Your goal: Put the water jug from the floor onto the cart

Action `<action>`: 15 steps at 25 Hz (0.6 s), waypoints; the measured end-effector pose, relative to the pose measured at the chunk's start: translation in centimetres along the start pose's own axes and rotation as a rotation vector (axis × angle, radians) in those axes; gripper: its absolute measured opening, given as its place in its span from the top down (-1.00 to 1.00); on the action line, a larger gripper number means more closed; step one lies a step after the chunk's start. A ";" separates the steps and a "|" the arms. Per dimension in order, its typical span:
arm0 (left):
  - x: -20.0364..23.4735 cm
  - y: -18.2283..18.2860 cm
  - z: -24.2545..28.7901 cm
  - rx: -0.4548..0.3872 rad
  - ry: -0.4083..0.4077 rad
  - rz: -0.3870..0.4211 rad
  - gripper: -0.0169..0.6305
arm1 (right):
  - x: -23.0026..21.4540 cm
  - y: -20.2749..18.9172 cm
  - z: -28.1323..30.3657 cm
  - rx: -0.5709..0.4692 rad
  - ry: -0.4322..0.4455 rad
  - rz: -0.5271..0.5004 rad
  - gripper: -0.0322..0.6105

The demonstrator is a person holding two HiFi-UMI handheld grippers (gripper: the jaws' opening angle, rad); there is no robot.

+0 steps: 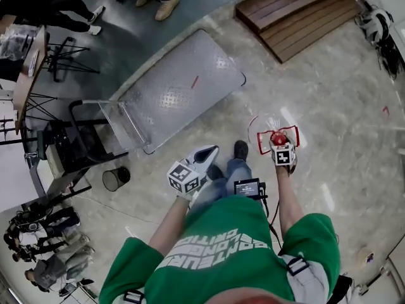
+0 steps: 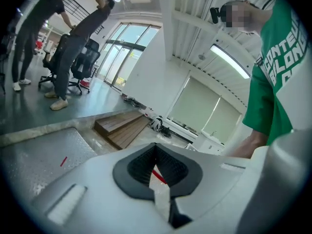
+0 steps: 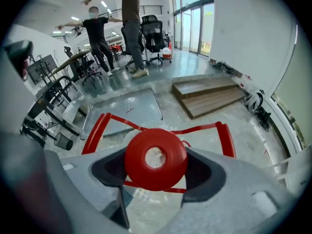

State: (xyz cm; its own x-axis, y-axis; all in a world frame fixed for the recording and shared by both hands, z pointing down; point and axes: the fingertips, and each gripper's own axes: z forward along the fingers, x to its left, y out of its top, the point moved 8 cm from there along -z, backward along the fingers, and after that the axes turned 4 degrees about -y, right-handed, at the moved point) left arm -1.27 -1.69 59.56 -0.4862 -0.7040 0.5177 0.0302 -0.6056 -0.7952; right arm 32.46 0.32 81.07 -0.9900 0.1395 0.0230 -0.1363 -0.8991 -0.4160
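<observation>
The water jug [image 1: 272, 124] is clear plastic with a red carry frame [image 3: 100, 126] and a round red cap [image 3: 156, 157]. It hangs over the stone floor in front of my feet, right of the cart. My right gripper [image 1: 276, 138] [image 3: 156, 161] is shut on the red cap from both sides. The cart [image 1: 183, 84] [image 3: 131, 106] [image 2: 34, 155] is a low grey diamond-plate platform with a tubular push handle [image 1: 95, 103] and nothing on its deck. My left gripper [image 1: 205, 156] [image 2: 156, 172] hangs beside my left leg, shut on nothing.
A wooden stepped platform [image 1: 297, 14] [image 3: 209, 96] lies beyond the jug. A small black wastebasket [image 1: 116, 178] stands near the cart's handle end, beside a black equipment stand [image 1: 63, 151]. People [image 3: 131, 28] and office chairs [image 3: 153, 33] are farther off; gear [image 1: 376, 24] lies along the right wall.
</observation>
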 end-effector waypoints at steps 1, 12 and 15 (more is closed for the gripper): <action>0.0 0.2 -0.7 -0.012 0.010 0.002 0.91 | 0.2 1.1 -1.2 -0.033 0.002 -0.005 -0.03; 0.2 3.1 -4.8 -0.183 0.090 0.037 0.91 | 0.6 14.9 -13.6 -0.398 0.028 -0.075 -0.03; 0.9 4.1 -5.3 -0.234 0.126 0.052 0.91 | 0.8 19.5 -16.8 -0.506 0.056 -0.110 -0.03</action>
State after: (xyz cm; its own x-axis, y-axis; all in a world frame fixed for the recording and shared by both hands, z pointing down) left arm -6.20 -2.90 55.10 -0.5946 -0.6713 0.4424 -0.1372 -0.4574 -0.8786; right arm 29.63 -10.10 57.74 -0.9655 0.2559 0.0483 -0.1903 -0.5671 -0.8013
